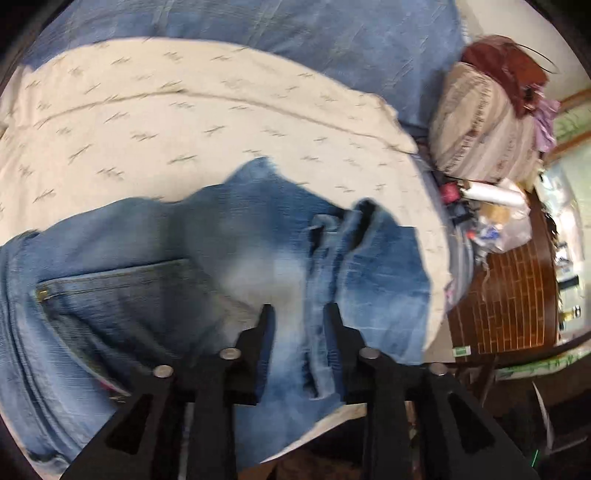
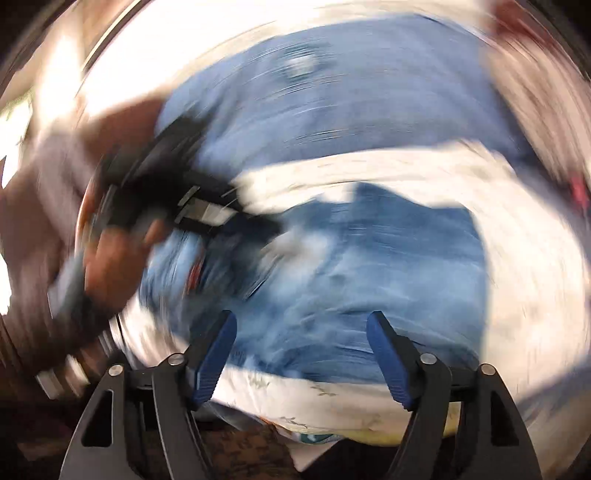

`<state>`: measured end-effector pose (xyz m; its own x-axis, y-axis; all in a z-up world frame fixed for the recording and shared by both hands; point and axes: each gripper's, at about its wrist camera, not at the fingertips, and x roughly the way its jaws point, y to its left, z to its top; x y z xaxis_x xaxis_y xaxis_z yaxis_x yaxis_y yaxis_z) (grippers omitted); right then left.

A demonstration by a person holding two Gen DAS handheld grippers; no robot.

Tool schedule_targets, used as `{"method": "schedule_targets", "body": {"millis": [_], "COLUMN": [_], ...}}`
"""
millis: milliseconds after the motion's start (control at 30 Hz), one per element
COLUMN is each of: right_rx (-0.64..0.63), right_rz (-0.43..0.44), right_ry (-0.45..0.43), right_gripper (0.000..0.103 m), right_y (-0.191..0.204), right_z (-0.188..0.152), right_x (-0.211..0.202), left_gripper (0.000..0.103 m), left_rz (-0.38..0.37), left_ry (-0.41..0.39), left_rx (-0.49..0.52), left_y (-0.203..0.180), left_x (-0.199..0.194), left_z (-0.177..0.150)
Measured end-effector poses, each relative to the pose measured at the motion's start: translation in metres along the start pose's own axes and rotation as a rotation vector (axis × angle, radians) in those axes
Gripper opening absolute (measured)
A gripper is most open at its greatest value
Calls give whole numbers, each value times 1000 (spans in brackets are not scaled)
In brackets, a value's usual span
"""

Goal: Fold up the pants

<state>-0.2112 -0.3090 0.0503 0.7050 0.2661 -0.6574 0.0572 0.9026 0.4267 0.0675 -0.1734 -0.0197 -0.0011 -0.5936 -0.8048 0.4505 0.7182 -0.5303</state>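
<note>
The blue jeans (image 1: 155,266) lie bunched on a cream patterned sheet (image 1: 184,110), back pocket to the left, leg ends to the right. My left gripper (image 1: 299,314) has its black jaws partly closed around a fold of the denim. In the right wrist view, which is heavily blurred, the jeans (image 2: 369,277) lie ahead. My right gripper (image 2: 301,321) is open and empty just above their near edge. The left gripper (image 2: 207,206) and the hand holding it show at the left there.
A blue cover (image 1: 295,33) lies beyond the cream sheet. To the right stand a striped cushion (image 1: 476,125), a dark red cloth (image 1: 506,62), and a brown brick-patterned table (image 1: 513,299) with a plastic bag and clutter (image 1: 498,218). The bed edge runs close below my grippers.
</note>
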Motion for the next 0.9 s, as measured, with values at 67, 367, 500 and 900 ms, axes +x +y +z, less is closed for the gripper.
{"method": "schedule_targets", "body": {"millis": [67,367,500,900], "right_rx": [239,690,790,666], "right_rz": [60,258,279,329], "right_ry": [-21,73,43,195], "right_gripper": [76,76,68,11], "right_y": [-41,-104,-117,-78], "right_z": [6,-20,-21,-21], "right_x": [-9,27,38,62], "left_gripper": [45,47,29,13], "left_rz": [0,34,7,62], "left_ry": [8,122,118,56], "left_rx": [54,-5,-23,-85], "left_y": [-14,-16,-20,20], "left_x": [5,72,75,24], "left_z": [-5,-5,4,-55]}}
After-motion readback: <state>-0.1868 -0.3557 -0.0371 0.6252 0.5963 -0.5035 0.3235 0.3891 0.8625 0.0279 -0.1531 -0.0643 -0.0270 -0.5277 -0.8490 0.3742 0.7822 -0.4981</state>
